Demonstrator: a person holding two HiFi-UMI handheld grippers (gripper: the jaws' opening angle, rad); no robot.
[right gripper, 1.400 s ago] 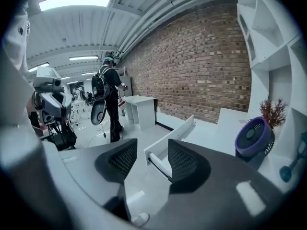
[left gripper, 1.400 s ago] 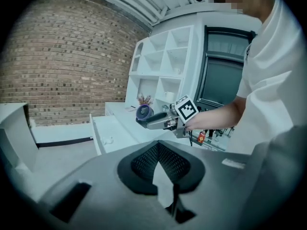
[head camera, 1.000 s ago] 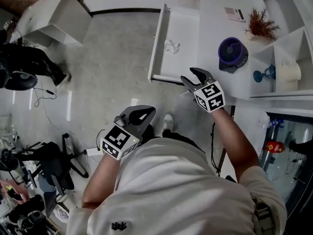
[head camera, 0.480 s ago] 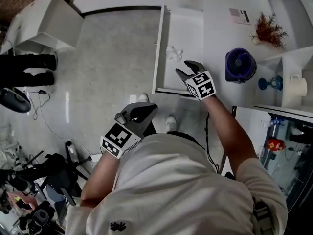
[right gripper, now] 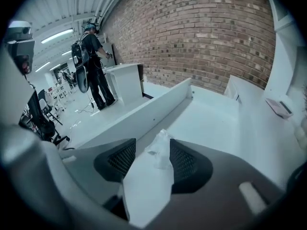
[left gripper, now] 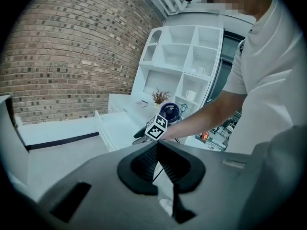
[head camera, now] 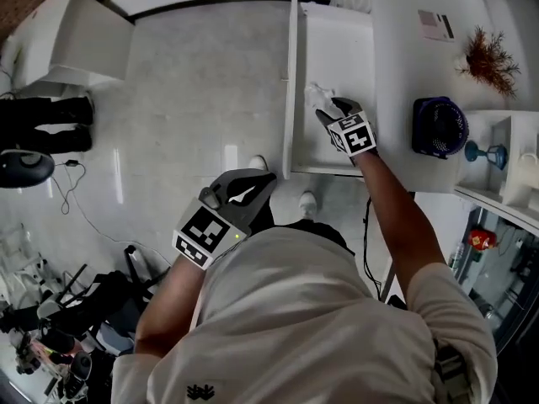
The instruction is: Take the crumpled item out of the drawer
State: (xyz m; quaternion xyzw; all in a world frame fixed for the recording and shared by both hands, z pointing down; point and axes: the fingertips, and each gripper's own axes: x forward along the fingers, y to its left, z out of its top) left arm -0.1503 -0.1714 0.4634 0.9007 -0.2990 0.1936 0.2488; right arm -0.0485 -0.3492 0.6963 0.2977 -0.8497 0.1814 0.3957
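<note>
The white drawer (head camera: pixel 289 82) stands pulled out from the white desk. A small crumpled white item (head camera: pixel 317 93) lies on its floor near the left wall. My right gripper (head camera: pixel 335 109) reaches down into the drawer, its tips at the item. In the right gripper view the crumpled item (right gripper: pixel 160 152) lies between the jaws of the right gripper (right gripper: pixel 151 163), close to the right pad (right gripper: pixel 184 163). These jaws have just been opening and are not pressing on the item. My left gripper (head camera: pixel 255 185) hangs over the floor outside the drawer. The left gripper (left gripper: pixel 157 145) holds nothing and its pads meet at the tips.
A blue fan (head camera: pixel 439 126), a dried plant (head camera: pixel 488 57) and a small card (head camera: pixel 436 23) sit on the desk top, with white shelves at the right. A white cabinet (head camera: pixel 80 32) stands far left. A person (right gripper: pixel 91 47) stands by a white stand (right gripper: pixel 125 80).
My right gripper has moved from the drawer's front edge down into the drawer, up to the crumpled item. The left gripper has shifted a little toward the drawer.
</note>
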